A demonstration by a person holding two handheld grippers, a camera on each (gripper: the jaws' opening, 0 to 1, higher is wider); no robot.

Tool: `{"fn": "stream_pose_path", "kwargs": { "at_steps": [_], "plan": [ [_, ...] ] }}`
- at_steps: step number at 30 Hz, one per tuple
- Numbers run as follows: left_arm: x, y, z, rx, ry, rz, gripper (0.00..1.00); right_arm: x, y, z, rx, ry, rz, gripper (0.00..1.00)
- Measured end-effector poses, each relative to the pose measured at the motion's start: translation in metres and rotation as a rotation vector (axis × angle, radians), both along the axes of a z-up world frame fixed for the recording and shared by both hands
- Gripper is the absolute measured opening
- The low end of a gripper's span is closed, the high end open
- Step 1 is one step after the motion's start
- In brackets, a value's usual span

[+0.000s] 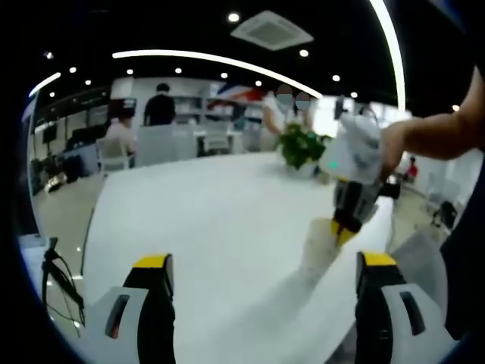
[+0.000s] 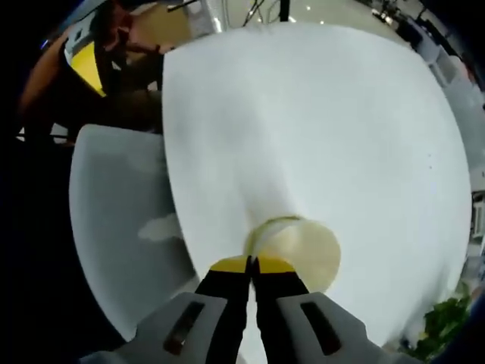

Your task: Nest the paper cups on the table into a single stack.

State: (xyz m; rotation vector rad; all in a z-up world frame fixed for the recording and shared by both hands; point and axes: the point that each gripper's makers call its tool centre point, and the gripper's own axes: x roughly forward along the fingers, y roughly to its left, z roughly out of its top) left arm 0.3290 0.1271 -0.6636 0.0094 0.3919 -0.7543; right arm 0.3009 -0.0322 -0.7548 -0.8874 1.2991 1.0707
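A white paper cup [image 1: 318, 256] stands upright on the white table [image 1: 212, 220], near its right side. My right gripper [image 1: 345, 230], held by a hand, points down onto the cup's top. Seen from above in the right gripper view, the cup's round mouth [image 2: 303, 254] is open, and my right gripper [image 2: 252, 264] is shut on its near rim, the yellow tips pinched together. My left gripper [image 1: 264, 262] hovers low over the table with its jaws wide open and nothing between them; the cup is ahead and to its right.
A potted green plant [image 1: 301, 145] stands at the table's far edge, behind the cup. A white chair [image 2: 114, 212] sits beside the table edge. People and desks are far behind the table. The table top [image 2: 326, 121] is bare white.
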Motion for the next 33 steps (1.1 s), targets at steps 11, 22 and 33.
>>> {"fn": "stream_pose_path", "kwargs": {
  "at_steps": [11, 22, 33],
  "plan": [
    [-0.004, -0.003, -0.002, -0.004, 0.006, -0.006, 0.99, -0.004, 0.005, -0.005, 0.046, 0.010, -0.003, 0.00],
    [-0.001, -0.009, -0.001, -0.001, 0.001, -0.021, 0.99, -0.004, 0.006, 0.011, 0.172, 0.024, -0.027, 0.12],
    [0.005, -0.016, 0.011, 0.008, -0.035, -0.051, 0.99, 0.027, 0.010, 0.069, 0.463, -0.134, -0.067, 0.44]
  ]
}}
